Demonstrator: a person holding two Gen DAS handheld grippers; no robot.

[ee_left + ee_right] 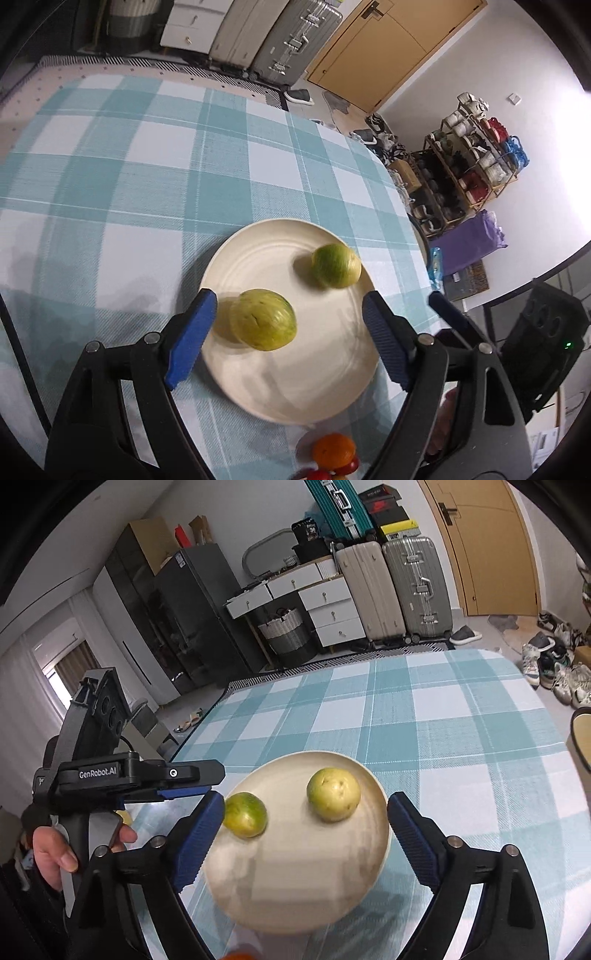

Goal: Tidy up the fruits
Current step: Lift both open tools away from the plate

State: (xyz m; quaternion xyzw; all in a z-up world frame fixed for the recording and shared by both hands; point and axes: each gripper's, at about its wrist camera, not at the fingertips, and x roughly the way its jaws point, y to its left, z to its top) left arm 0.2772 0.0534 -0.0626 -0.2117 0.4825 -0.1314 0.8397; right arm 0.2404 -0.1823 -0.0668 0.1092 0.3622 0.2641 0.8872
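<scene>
A cream plate [280,384] [295,886] sits on the checked tablecloth and holds two yellow-green fruits. In the left wrist view one fruit [263,319] lies between my open fingers near the left one, and the other [336,266] lies further out. My left gripper [288,314] is open and empty above the plate. In the right wrist view the greener fruit [245,815] lies by my left finger and the yellower one [333,794] lies mid-plate. My right gripper [304,816] is open and empty. An orange [333,449] and small red fruits [347,469] lie near the plate's close rim.
The teal checked tablecloth [147,166] covers the table. The left gripper's body [110,771] and a hand show at the left of the right wrist view. Suitcases [391,587], drawers, a shoe rack [469,166] and a door stand beyond the table.
</scene>
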